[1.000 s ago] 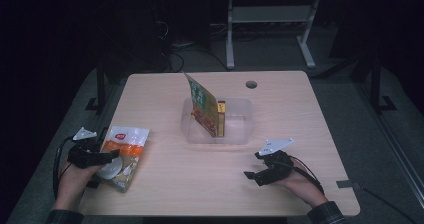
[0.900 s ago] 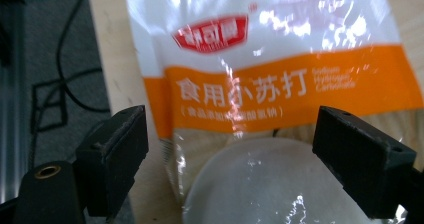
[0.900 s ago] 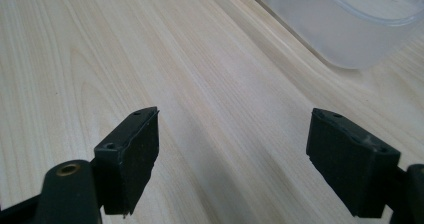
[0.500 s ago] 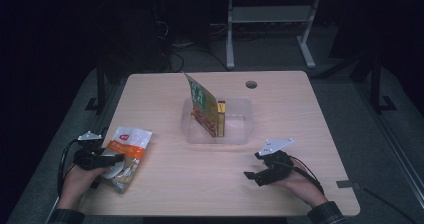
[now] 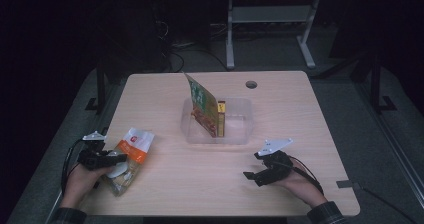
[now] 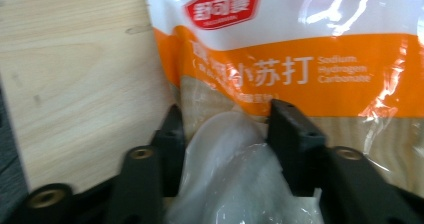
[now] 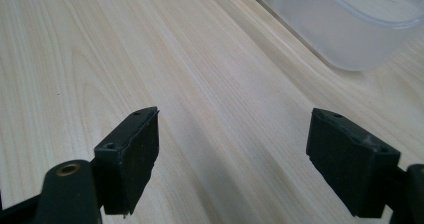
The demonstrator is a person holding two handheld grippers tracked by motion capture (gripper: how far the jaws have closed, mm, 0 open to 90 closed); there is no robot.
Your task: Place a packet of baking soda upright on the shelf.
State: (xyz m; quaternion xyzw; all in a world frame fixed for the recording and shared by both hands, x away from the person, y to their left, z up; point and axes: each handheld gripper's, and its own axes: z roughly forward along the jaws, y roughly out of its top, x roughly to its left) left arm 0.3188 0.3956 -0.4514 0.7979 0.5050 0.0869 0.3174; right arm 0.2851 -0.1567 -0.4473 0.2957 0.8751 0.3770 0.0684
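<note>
Dark room, metal frame legs and cables behind, light wood worktop (image 5: 165,184) in the middle.

High view: clear plastic tub (image 5: 240,134) sat mid-worktop, a green snack packet (image 5: 202,104) leaning upright inside it with a slim yellow box (image 5: 221,116) just beside, both propped against each other so they stood on edge. Orange-and-white baking soda pouch (image 5: 131,151) lay flat near the left front edge, well apart from the tub. Left tongs (image 5: 102,160) were at the pouch's near end, hand (image 5: 82,181) low at the worktop edge. Right tongs (image 5: 260,174) rested on the worktop in front of the tub's right corner, touching nothing, probably parked while the left did the pickup.

Left gripper view: pouch (image 6: 300,59) lay on the wood, printed side up. The two black pads (image 6: 292,134) stood either side of a bunched clear fold at the pouch's bottom end. Jaws had just been closing, the fold between them and both pads apparently pressing on it, so a narrow-ish grip on the pouch. Grabbing the loose end likely made sense because the flat body gave nothing to pinch.

Right gripper view: jaws stood wide, bare wood between them, nothing held. Tub corner (image 7: 350,34) showed ahead at upper right, apart from the pads (image 7: 132,154).

Judged step: securing the pouch, likely for moving into the tub; not lifted yet.
</note>
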